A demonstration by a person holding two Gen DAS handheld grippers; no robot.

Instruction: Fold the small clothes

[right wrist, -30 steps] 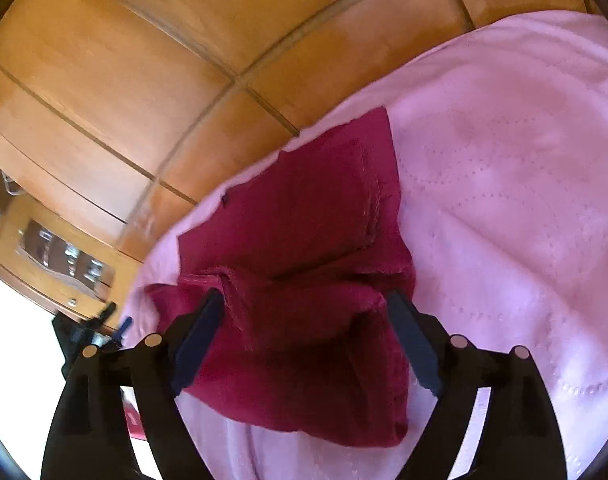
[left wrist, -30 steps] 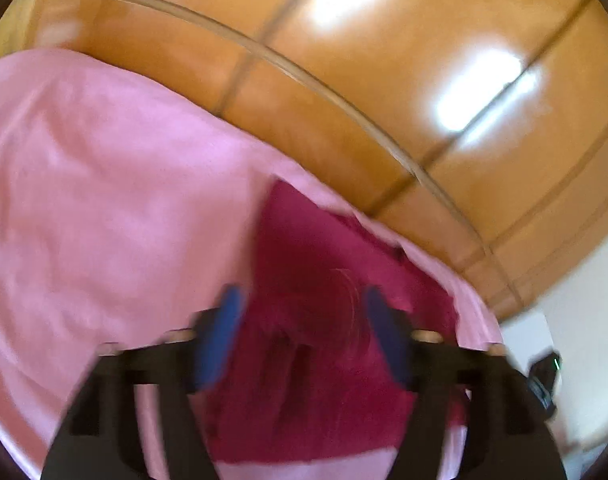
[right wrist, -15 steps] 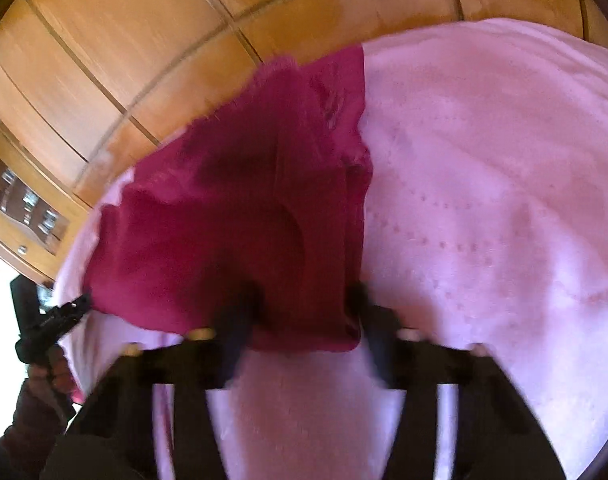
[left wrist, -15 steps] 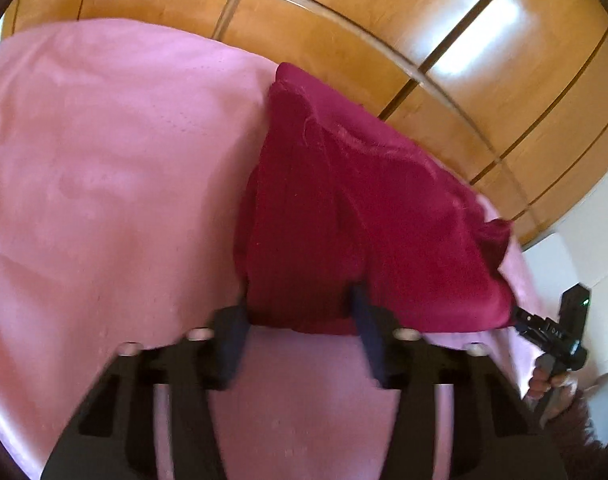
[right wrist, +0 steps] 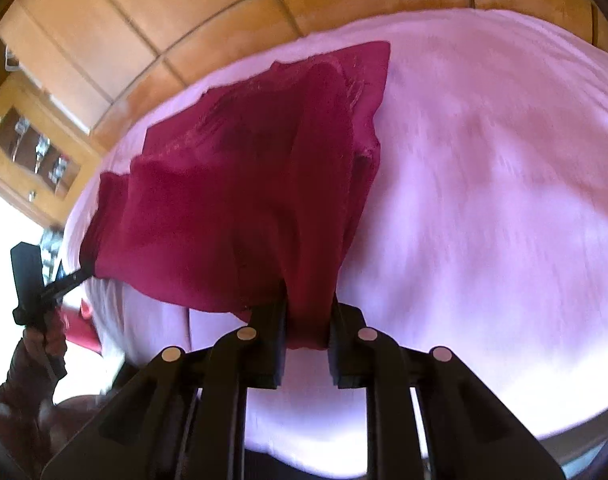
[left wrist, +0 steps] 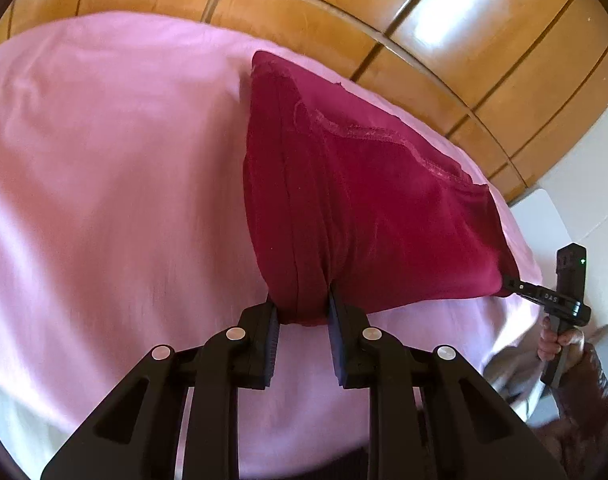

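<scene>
Crimson cloth garment [left wrist: 367, 200], soft and slightly fuzzy, held up off a pink bedspread [left wrist: 116, 184] by both grippers at once. Garment hangs stretched between them near the bed's far edge, its far end draping down toward that edge; a stitched seam runs across its upper face.

Left gripper [left wrist: 302, 314]: jaws have just been closing, now clamped on a bunched near corner of the garment, cloth pinched into vertical folds between the pads. In the right wrist view the same gripper [right wrist: 78, 274] shows at the garment's left end, gripped by a hand [right wrist: 44, 340].

Right gripper [right wrist: 305, 332]: jaws likewise just closing, now pinched tight on the other near corner, a wad of cloth hanging between the pads. From the left wrist view it [left wrist: 511, 282] bites the garment's right tip, with a hand [left wrist: 559, 340] on its handle and a dark sleeve [left wrist: 583, 412] below.

Bedspread lightly wrinkled, faint quilting; right wrist view smeared by blur. Beyond the far edge, glossy wooden wardrobe panels [left wrist: 343, 8]. A wooden cabinet with a glass door [right wrist: 36, 152] stands past the bed's left corner.
</scene>
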